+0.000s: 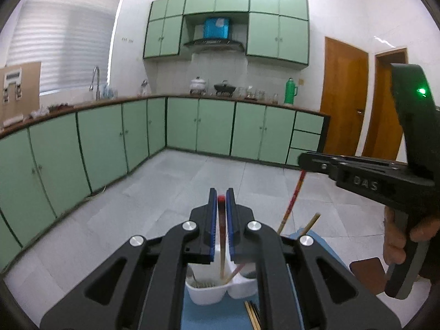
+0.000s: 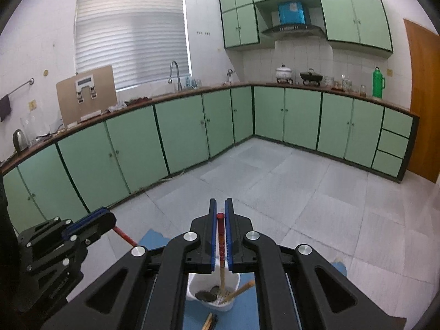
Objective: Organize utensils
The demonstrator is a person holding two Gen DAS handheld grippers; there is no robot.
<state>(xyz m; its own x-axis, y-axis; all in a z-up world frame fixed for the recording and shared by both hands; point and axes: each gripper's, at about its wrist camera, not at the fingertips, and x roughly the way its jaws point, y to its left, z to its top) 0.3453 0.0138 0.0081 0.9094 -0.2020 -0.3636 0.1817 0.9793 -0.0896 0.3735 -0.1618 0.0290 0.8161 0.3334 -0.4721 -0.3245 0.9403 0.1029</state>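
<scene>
Red-tipped chopstick (image 1: 221,220) clamped in left tool (image 1: 221,214) | right tool (image 2: 220,228) clamps another chopstick (image 2: 220,236) | both above white holder (image 1: 209,291)

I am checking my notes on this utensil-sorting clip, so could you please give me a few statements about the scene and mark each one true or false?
1. The left gripper is shut on a red-tipped chopstick. True.
2. The right gripper is open and holds nothing. False: it is shut on a red-patterned chopstick.
3. Both held chopsticks reach down into the white holder. True.
4. The white holder stands on a green mat. False: the mat under it is blue.
5. More chopsticks lie on the mat near the holder. True.
6. The thermos on the counter is red. False: it is green.
</scene>
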